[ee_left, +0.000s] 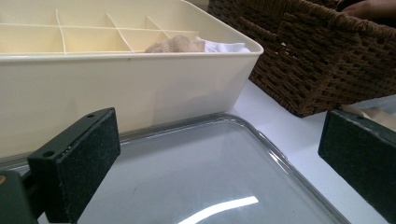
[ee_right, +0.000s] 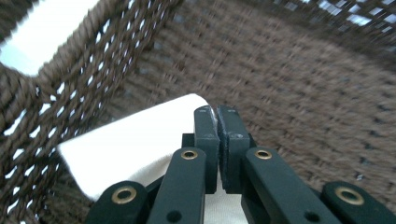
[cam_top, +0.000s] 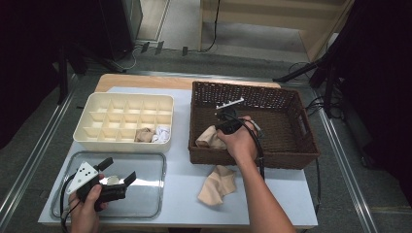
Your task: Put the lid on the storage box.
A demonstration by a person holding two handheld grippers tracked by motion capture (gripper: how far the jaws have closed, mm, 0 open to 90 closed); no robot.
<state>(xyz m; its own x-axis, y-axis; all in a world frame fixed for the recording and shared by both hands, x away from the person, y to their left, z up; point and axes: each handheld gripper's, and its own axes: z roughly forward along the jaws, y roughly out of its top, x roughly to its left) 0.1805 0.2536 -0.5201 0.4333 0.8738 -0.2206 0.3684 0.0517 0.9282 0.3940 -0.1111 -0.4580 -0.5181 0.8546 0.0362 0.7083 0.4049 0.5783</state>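
Low left of the high view, the left gripper (cam_top: 118, 171) waits, jaws spread, over the clear tray (cam_top: 155, 160). Mid-frame, the right gripper (ee_right: 217, 116) pinches a white cloth (ee_right: 135, 140) inside the wicker basket (cam_top: 286, 155). Next, probably: lift clear of the rim toward the divider box (cam_top: 97, 104).

High view looks down; gripper views sit close (sharing the basket (cam_top: 291, 141)).

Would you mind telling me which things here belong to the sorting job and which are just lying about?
In the job:
- right gripper, shut on a cloth
- basket
- divided box
- loose cloth on the table

Lying about:
- clear tray, under the open left gripper
- cables on the floor
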